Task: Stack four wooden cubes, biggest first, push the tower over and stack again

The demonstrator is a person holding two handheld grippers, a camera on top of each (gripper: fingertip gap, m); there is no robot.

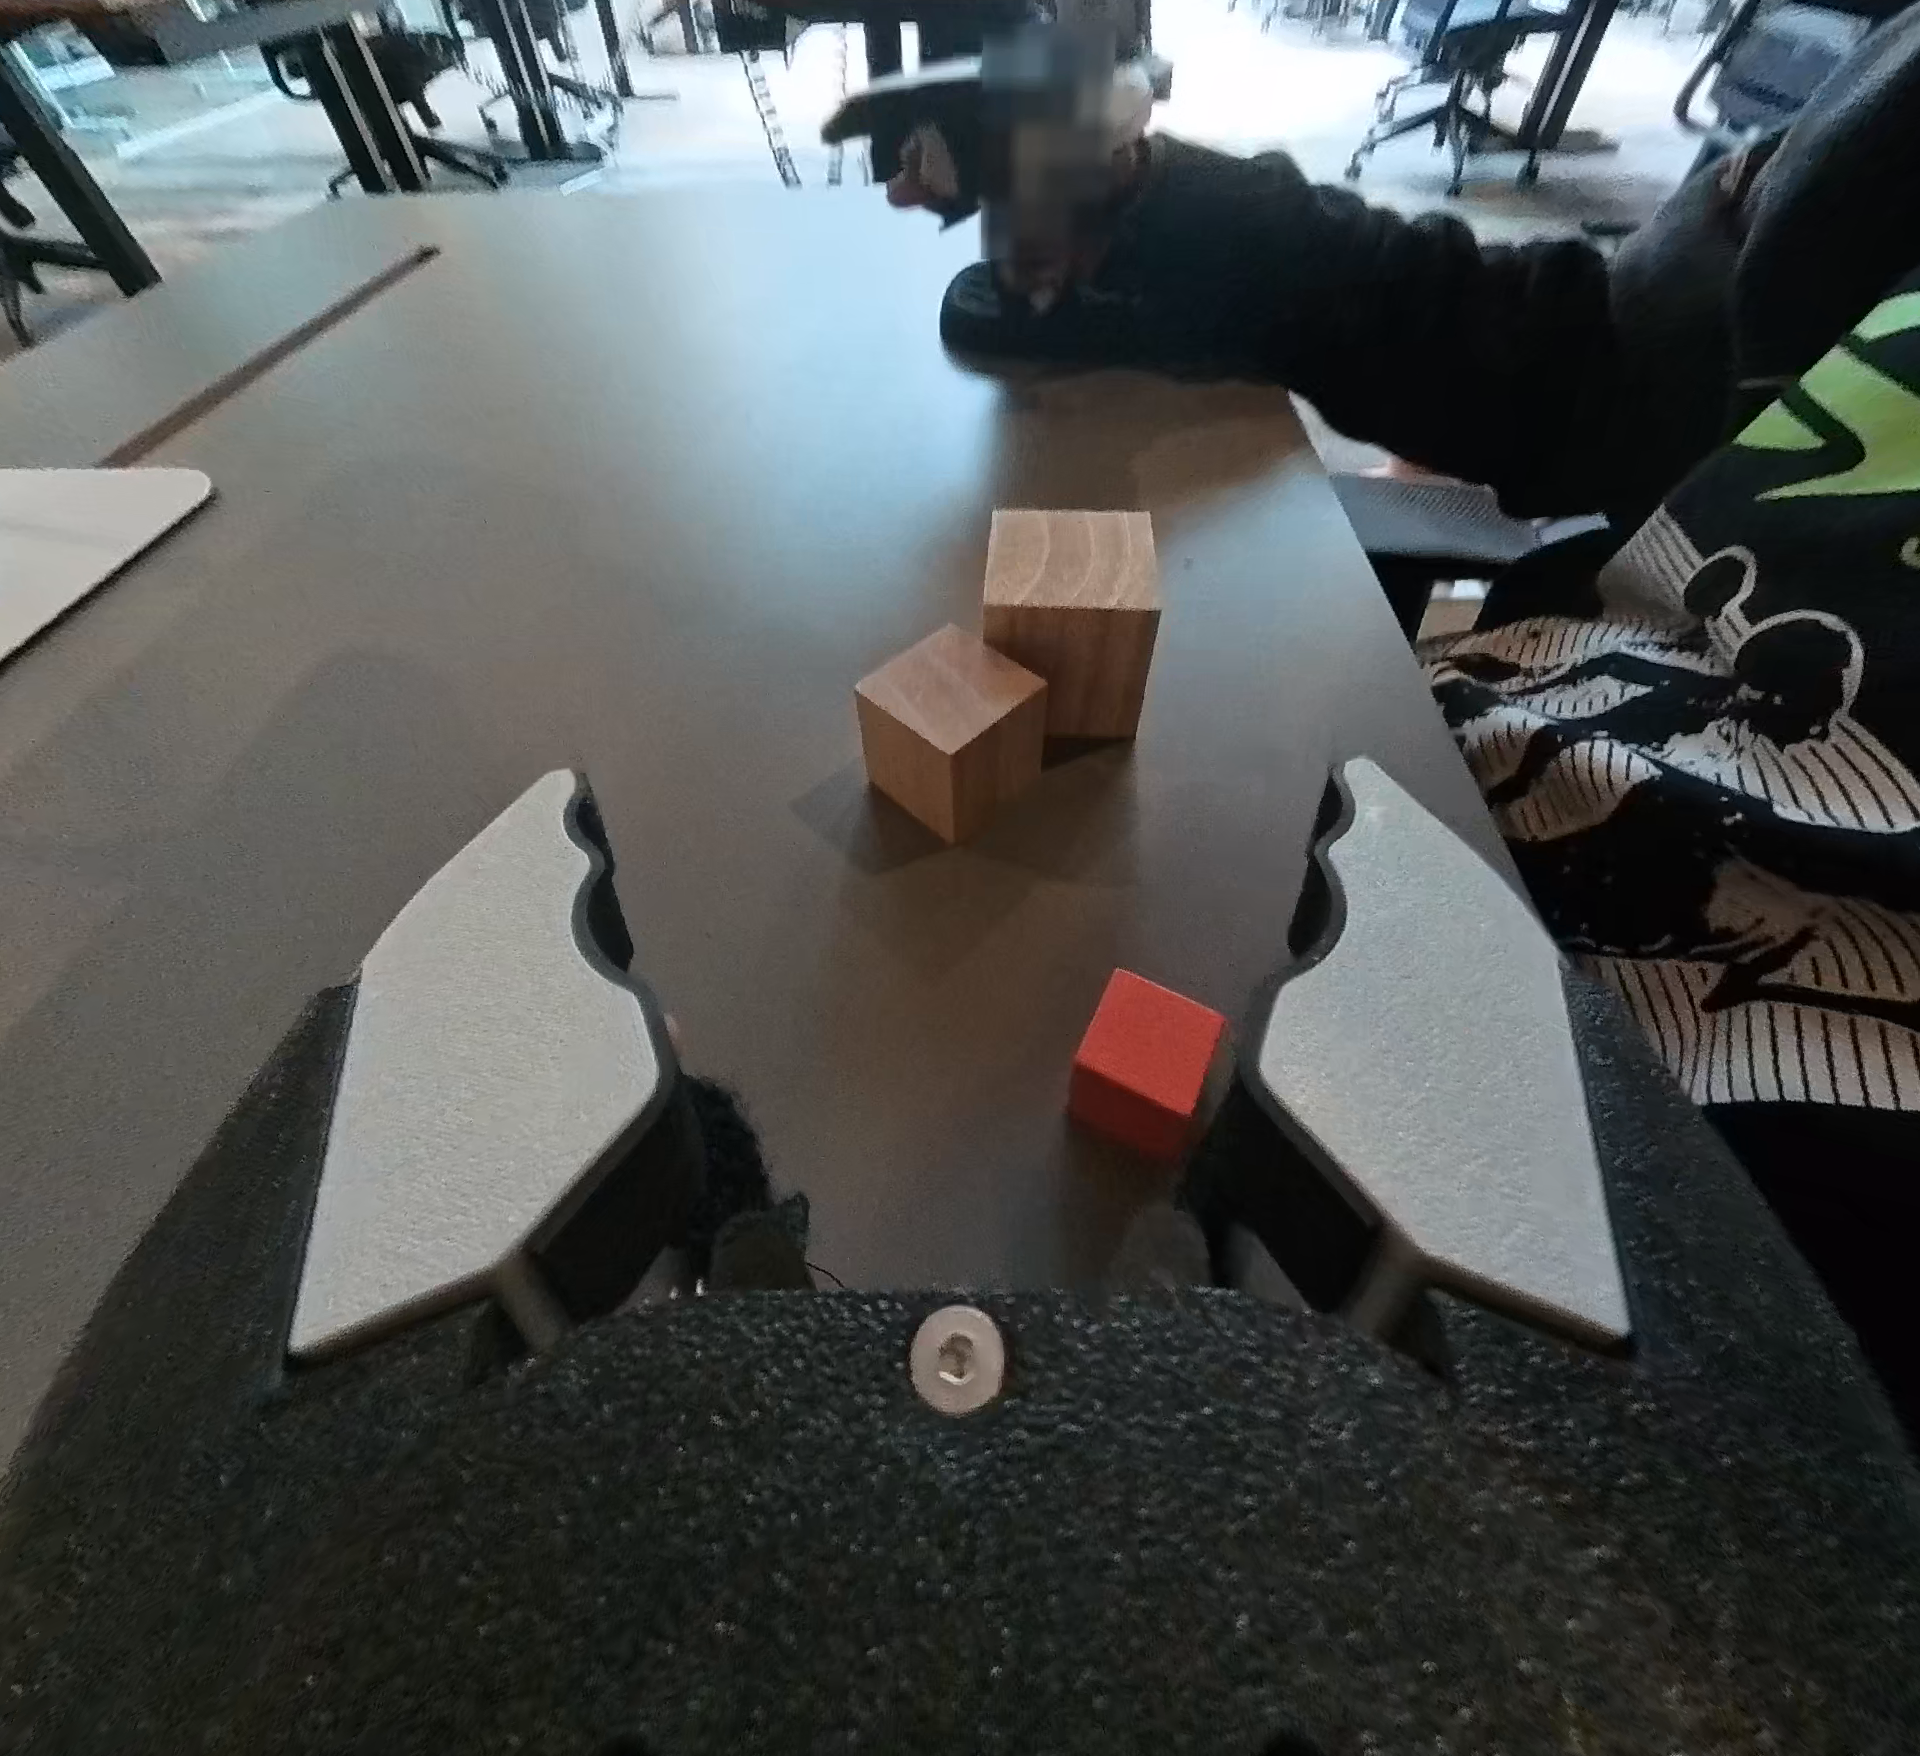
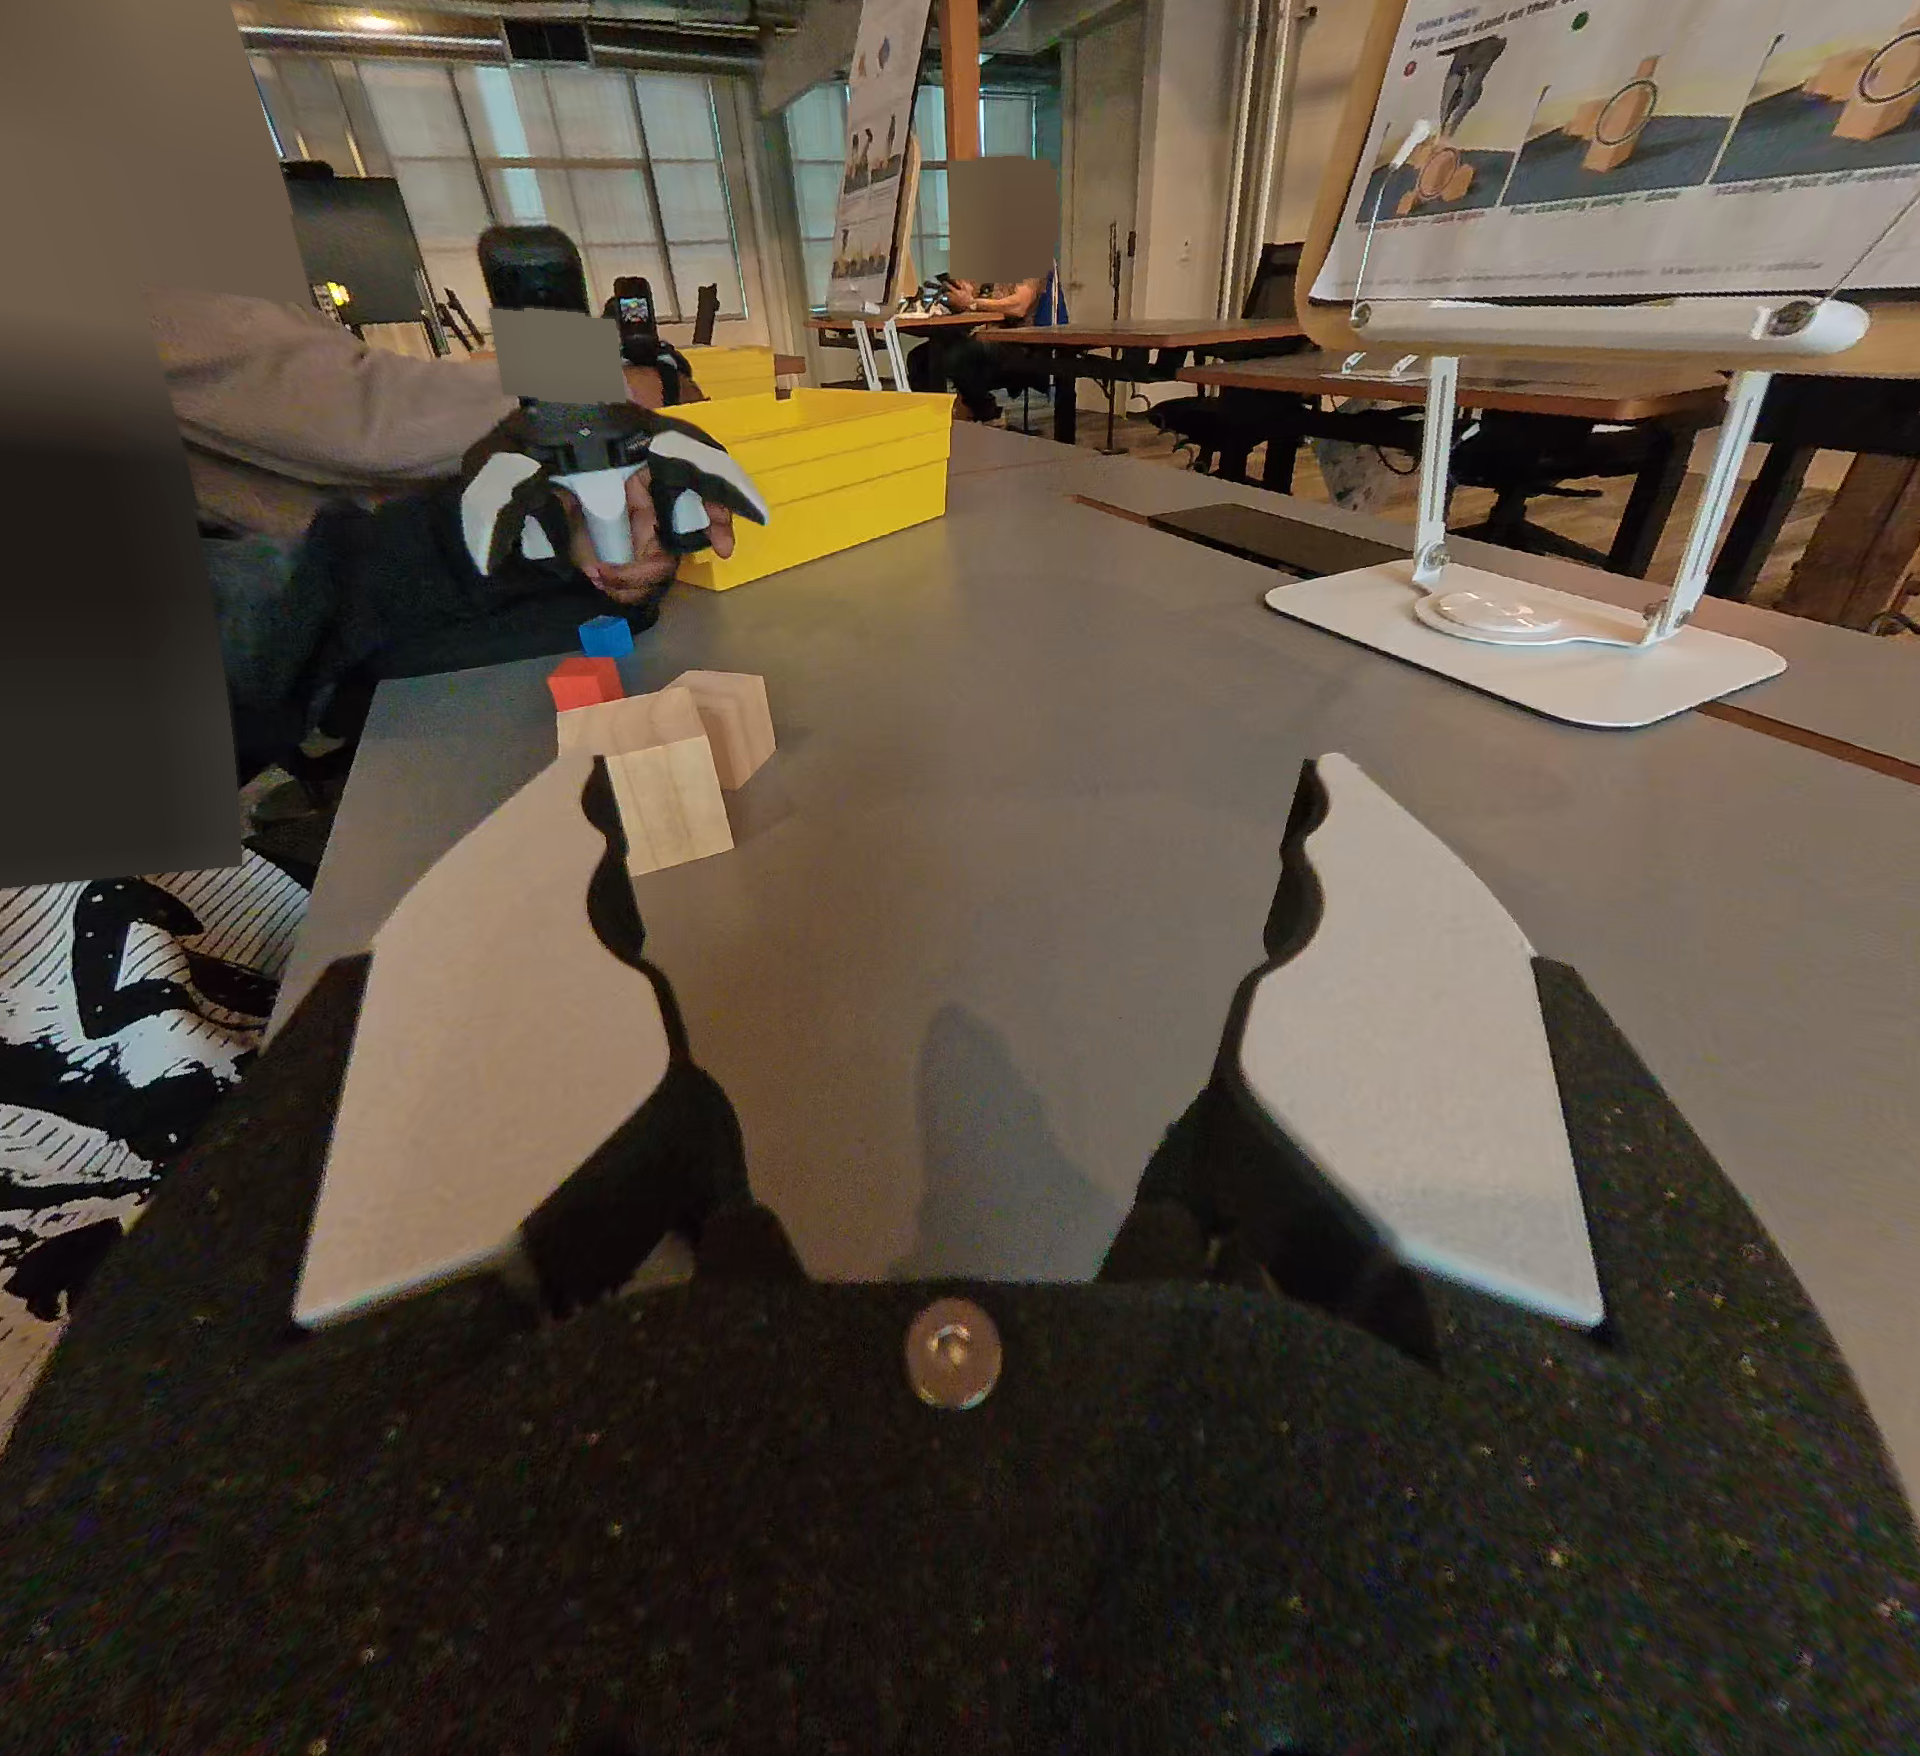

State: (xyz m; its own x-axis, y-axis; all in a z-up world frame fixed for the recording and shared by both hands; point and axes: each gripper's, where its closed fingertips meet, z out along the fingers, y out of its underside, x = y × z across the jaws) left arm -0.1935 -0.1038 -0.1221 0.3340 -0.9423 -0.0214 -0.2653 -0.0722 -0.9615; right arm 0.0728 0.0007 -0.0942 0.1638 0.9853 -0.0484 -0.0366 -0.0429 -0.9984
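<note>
Four cubes lie loose on the dark table [image 1: 520,563], none stacked, so this looks like the moment before a build begins. The large wooden cube [image 1: 1070,620] stands near the table's edge on the person's side, with the medium wooden cube [image 1: 951,735] turned at an angle and seemingly touching its corner. The red cube [image 1: 1143,1062] sits apart, just inside the left gripper [image 1: 961,797], whose jaws are spread wide and hold nothing. It hangs low over the table and faces the wooden pair, likely sizing up a first pick. From the other side, the blue cube [image 2: 605,636] rests just beyond the red one, below the left gripper. The right gripper [image 2: 951,776] is likewise wide apart and empty, held off to the side, probably to leave room. Yellow bins [image 2: 831,470] and an instruction board stand [image 2: 1538,646] wait farther off.
</note>
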